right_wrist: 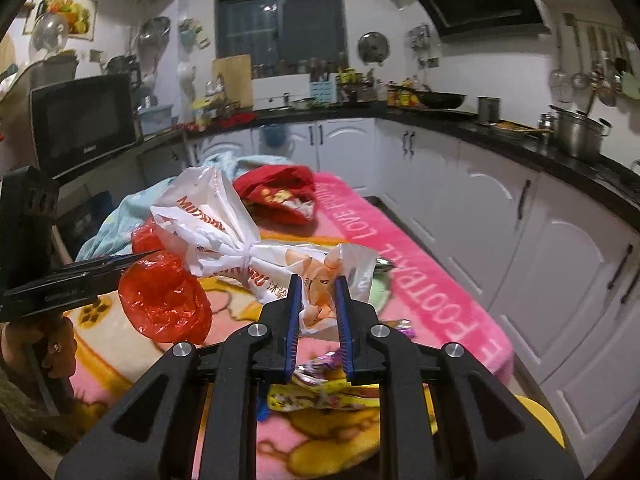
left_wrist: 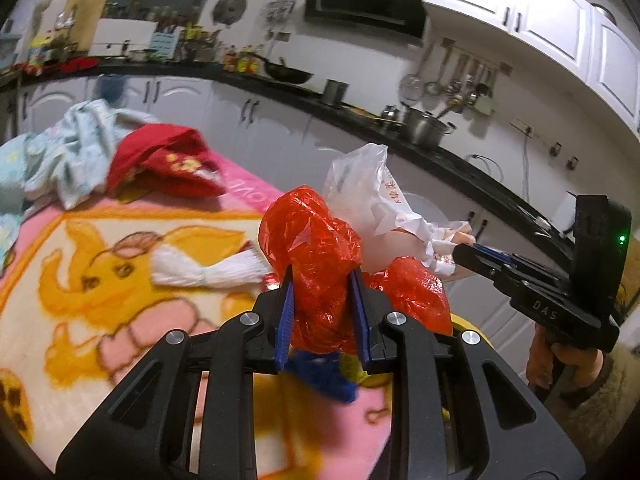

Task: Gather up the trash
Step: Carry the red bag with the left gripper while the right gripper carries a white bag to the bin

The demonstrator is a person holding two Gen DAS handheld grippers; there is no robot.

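1. Trash is held off the table by both grippers: a crumpled red plastic bag [left_wrist: 320,248] is pinched between the blue pads of the left gripper [left_wrist: 323,312], and a knotted white plastic bag [right_wrist: 224,232] is pinched at its loose end by the right gripper [right_wrist: 317,308].
2. Both bags are kept lifted above the blanket [right_wrist: 432,264], and the 2 are brought close together, touching, probably so that they can be carried off as 1 bundle.
3. More trash is left lying below the grippers: a yellow wrapper [right_wrist: 308,400] and a purple-and-silver wrapper [right_wrist: 320,364] rest on the blanket, and a blue scrap [left_wrist: 324,376] is seen under the left gripper, though whether it hangs from the red bag cannot be told.
4. Orange lettering is printed on the white bag; it is creased and reversed, and only fragments such as "MU" and some Chinese characters can be made out.
5. "LOVE FOOTBALL" is read along the blanket's pink border, and "DAS" is moulded on the right gripper's body in the left view.
6. Folded red cloth [left_wrist: 168,164] and pale blue cloth [left_wrist: 68,148] are piled at the table's far end.
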